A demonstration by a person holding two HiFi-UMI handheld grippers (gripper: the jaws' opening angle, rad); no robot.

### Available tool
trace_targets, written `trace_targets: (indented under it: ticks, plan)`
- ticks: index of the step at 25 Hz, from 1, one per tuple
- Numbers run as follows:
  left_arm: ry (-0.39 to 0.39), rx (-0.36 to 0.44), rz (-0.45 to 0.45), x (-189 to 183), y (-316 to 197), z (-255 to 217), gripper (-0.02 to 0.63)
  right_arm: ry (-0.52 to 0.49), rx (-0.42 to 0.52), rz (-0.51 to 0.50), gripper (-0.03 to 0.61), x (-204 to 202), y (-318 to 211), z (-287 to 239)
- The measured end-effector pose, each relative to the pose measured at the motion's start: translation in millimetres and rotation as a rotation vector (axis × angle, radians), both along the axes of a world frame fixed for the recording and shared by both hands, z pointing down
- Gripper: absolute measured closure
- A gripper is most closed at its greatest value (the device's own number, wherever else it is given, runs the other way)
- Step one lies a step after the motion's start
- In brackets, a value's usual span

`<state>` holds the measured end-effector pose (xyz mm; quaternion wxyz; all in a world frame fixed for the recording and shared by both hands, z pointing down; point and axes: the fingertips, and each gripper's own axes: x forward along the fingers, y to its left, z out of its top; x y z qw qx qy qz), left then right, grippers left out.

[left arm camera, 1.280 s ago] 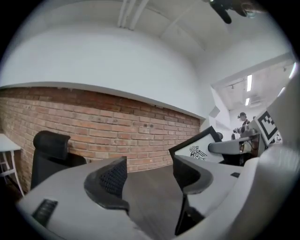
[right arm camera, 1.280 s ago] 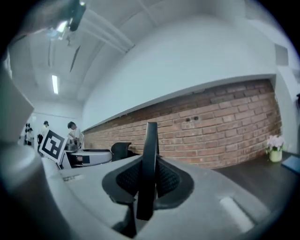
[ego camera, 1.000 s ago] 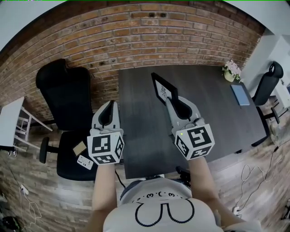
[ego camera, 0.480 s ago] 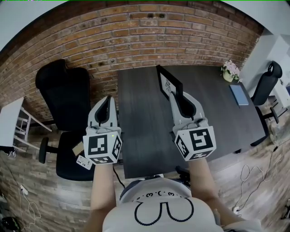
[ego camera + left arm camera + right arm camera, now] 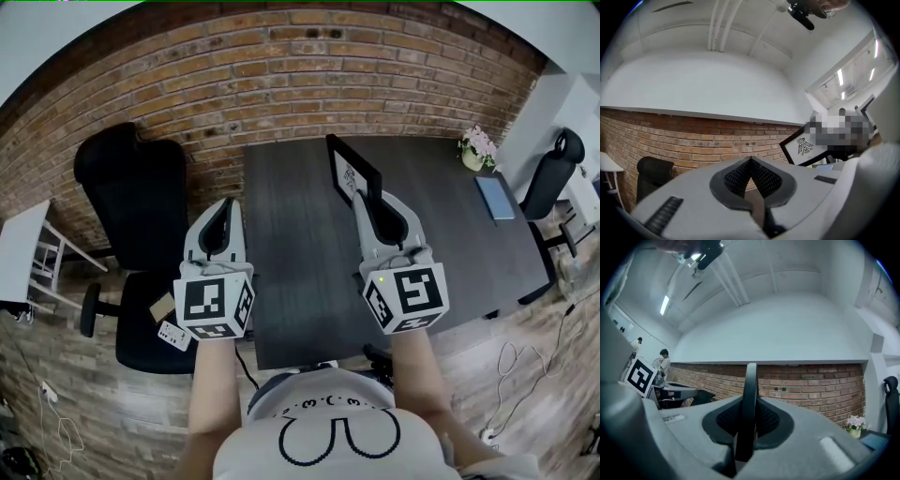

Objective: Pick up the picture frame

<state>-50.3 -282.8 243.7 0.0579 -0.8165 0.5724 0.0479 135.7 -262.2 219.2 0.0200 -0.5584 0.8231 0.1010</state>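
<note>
Jaws of our right gripper (image 5: 367,202) pinch the black picture frame (image 5: 352,176) by its near edge; in the right gripper view that edge (image 5: 749,394) stands upright between the pads. We hold the frame on edge over the dark worktop (image 5: 300,281), its face with a bird drawing turned toward our left gripper (image 5: 224,208). That gripper is pressed together on nothing, beside the worktop's left edge and near a black office chair (image 5: 139,202). A flower pot (image 5: 479,147) sits at the far right corner.
</note>
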Motion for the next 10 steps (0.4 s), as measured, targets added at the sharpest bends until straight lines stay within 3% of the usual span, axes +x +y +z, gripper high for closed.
trace_targets:
  ticks: [10]
  plan:
    - [0.005,0.002,-0.003,3.7,-2.2,-7.3,0.615,0.001,-0.006,-0.001,0.535,2.9,-1.2,0.8]
